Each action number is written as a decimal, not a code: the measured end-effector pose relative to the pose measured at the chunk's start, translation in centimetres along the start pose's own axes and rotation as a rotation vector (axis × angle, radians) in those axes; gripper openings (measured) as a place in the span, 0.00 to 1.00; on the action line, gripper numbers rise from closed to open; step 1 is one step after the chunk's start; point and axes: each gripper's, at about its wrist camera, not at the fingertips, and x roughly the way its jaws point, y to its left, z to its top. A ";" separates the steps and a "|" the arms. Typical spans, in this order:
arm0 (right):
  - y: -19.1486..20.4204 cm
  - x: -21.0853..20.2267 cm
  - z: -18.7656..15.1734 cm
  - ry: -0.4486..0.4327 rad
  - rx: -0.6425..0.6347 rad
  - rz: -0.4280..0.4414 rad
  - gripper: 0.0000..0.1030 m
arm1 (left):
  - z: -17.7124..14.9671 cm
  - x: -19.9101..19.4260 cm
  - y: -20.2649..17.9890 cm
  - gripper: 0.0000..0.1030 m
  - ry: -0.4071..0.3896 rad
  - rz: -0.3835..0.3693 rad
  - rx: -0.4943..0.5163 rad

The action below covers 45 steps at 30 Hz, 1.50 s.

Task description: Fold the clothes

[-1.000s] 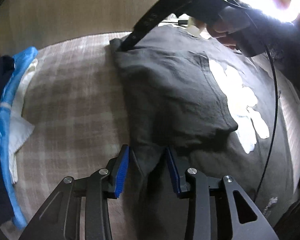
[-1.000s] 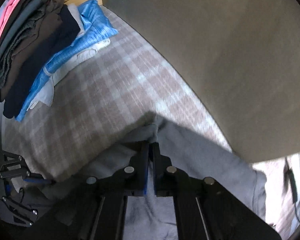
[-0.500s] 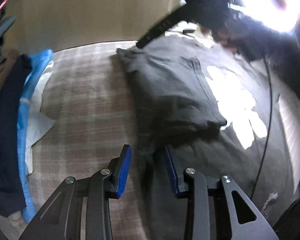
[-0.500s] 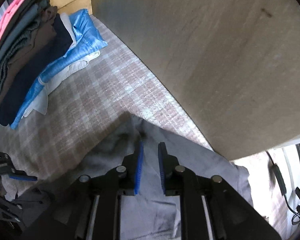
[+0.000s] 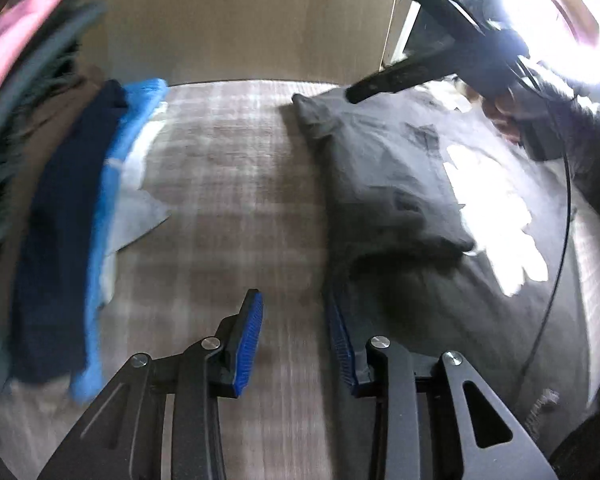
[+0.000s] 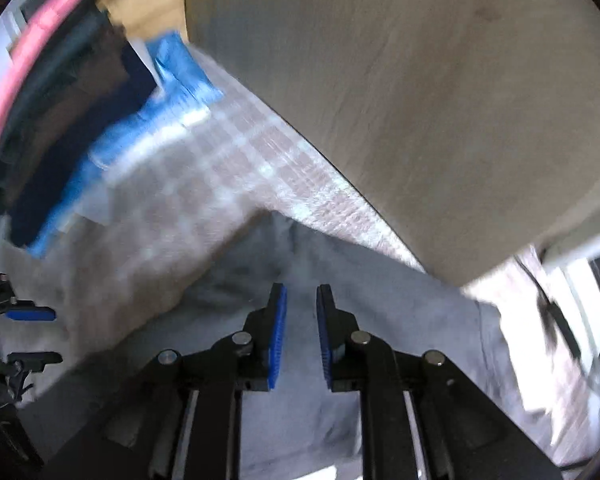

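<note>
A dark grey T-shirt [image 5: 384, 184] with a white print [image 5: 496, 216] lies on the plaid bed cover [image 5: 228, 200], one side folded over onto itself. My left gripper [image 5: 294, 322] is open and empty, just left of the shirt's near edge. My right gripper [image 6: 301, 312] is open and empty above the shirt's far corner [image 6: 284, 240]; it also shows in the left wrist view [image 5: 360, 92], raised off the corner.
A stack of folded clothes [image 5: 72, 200], dark, blue and white, lies at the left of the bed; it also shows in the right wrist view [image 6: 100, 120]. A wooden headboard [image 5: 240, 20] stands behind. A black cable [image 5: 560, 240] hangs over the shirt at the right.
Both grippers let go of the shirt and opened. My left gripper drew back to the left off the cloth. My right gripper lifted off the far corner.
</note>
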 end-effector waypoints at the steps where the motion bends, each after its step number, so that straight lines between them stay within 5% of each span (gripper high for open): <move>1: 0.5 -1.0 -1.1 -0.010 0.013 0.027 0.15 | -0.6 -1.1 0.3 0.31 -0.010 -0.011 -0.016; 7: 7.6 0.2 -7.0 0.041 -0.067 0.065 0.15 | -4.8 -7.8 1.5 0.31 -0.064 -0.017 -0.121; 12: 10.3 1.7 -7.7 0.023 -0.111 -0.034 0.20 | -10.4 -13.4 3.2 0.31 -0.094 0.031 -0.256; 14: 10.0 0.4 -7.7 0.028 -0.064 0.031 0.20 | -13.5 -15.4 3.5 0.32 -0.095 0.053 -0.301; 18: 10.0 -6.4 -9.0 -0.098 -0.007 0.104 0.20 | -19.7 -17.6 3.3 0.32 -0.048 0.055 -0.360; 21: 9.8 -11.9 -10.9 -0.155 0.014 0.085 0.30 | -23.7 -17.1 2.4 0.32 0.026 0.031 -0.372; 24: 9.7 -17.3 -14.0 -0.200 0.042 0.050 0.43 | -27.0 -15.8 1.3 0.32 0.077 -0.078 -0.379; 28: 10.0 -22.3 -18.0 -0.233 0.103 -0.001 0.43 | -29.4 -12.9 -0.4 0.32 0.156 -0.174 -0.339; 35: 13.5 -25.3 -20.9 -0.204 0.148 -0.091 0.43 | -31.5 -8.5 -1.0 0.34 0.193 -0.214 -0.269; 42: 17.2 -26.0 -23.2 -0.154 0.135 -0.156 0.43 | -31.5 -6.6 -0.9 0.32 0.146 -0.301 -0.295; 45: 17.7 -26.5 -24.7 -0.146 0.157 -0.174 0.44 | -31.7 -6.9 -1.1 0.07 0.127 -0.340 -0.292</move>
